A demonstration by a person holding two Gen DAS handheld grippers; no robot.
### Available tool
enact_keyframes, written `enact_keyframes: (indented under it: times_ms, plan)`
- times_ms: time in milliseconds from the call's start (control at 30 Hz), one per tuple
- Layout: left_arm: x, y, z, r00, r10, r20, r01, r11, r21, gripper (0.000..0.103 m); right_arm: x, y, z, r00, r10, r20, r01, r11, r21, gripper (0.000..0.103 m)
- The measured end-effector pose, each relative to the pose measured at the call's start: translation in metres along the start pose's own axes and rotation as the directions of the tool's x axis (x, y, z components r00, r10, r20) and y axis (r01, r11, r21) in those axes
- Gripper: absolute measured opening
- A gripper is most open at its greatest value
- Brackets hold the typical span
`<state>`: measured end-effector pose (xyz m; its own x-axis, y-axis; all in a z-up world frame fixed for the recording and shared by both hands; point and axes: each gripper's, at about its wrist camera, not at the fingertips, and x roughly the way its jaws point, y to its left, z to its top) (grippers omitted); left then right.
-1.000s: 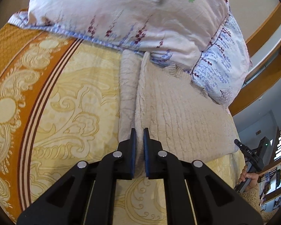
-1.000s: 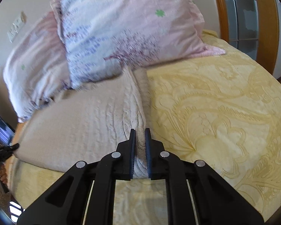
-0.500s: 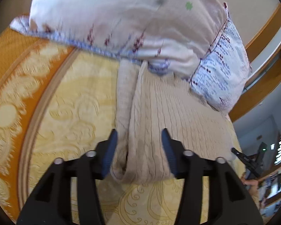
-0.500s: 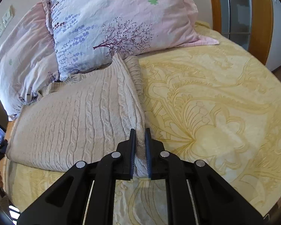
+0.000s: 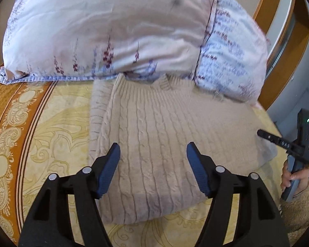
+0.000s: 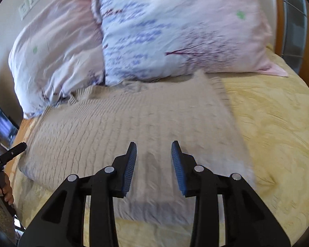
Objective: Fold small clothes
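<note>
A beige cable-knit sweater lies flat on the yellow patterned bedspread, its collar toward the pillows and one side folded in along its left edge. My left gripper is open and empty, just above the sweater's near hem. In the right wrist view the sweater looks blurred. My right gripper is open and empty over the sweater's near right part. The right gripper also shows in the left wrist view at the sweater's right edge.
Two pink and blue floral pillows lean at the head of the bed, touching the sweater's collar. A wooden headboard frame stands at the right. The bedspread has an orange border at the left.
Both grippers have opened and let go of the sweater's folded edges. The sweater now lies flat, and both grippers have drawn back above its near hem.
</note>
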<state>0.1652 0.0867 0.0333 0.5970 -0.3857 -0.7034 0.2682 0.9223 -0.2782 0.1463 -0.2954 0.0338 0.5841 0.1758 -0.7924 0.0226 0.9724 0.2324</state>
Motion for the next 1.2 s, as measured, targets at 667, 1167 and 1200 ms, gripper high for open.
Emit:
enact_keyframes:
  times_ms: [667,1167,1200]
  plan:
    - [0.01,0.091,0.019,0.991,-0.13,0.026,0.129,0.893,-0.432,0.069,0.009,0.001,-0.01,0.999,0.035,0.035,-0.034,0.999,-0.031,0.052]
    - [0.041,0.096,0.025,0.979,-0.203,0.002,0.175,0.838,-0.517,0.054,0.007,-0.021,-0.013,0.976,0.204,0.071,-0.21,0.974,0.09,0.059]
    - [0.043,0.095,0.025,0.978,-0.206,-0.005,0.173,0.836,-0.521,0.049,0.006,-0.024,-0.013,0.972,0.222,0.077,-0.23,0.968,0.104,0.059]
